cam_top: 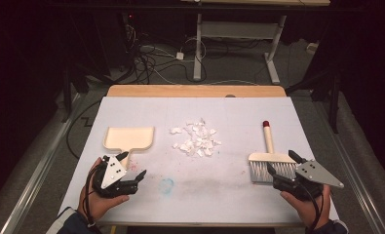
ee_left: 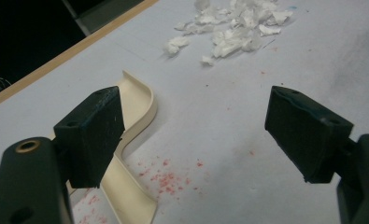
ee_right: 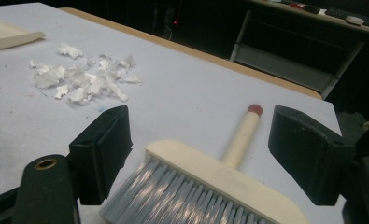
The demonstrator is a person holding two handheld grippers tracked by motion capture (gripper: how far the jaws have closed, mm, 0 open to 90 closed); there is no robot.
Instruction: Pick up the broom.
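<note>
The right tongs [cam_top: 283,165] stand wide open and empty at the lower right of the high view, jaws flanking the brush [cam_top: 269,163] bristles; its handle runs away toward the upper frame, so the long axis lies along the approach line. The left tongs [cam_top: 133,167], also wide open and empty, sit at lower left, just below the dustpan [cam_top: 129,138] handle. Paper scraps [cam_top: 196,138] lie mid-counter [cam_top: 219,190] between both tools. The right gripper view shows the brush head between the jaws untouched; the left gripper view shows the dustpan handle beside one jaw.
</note>
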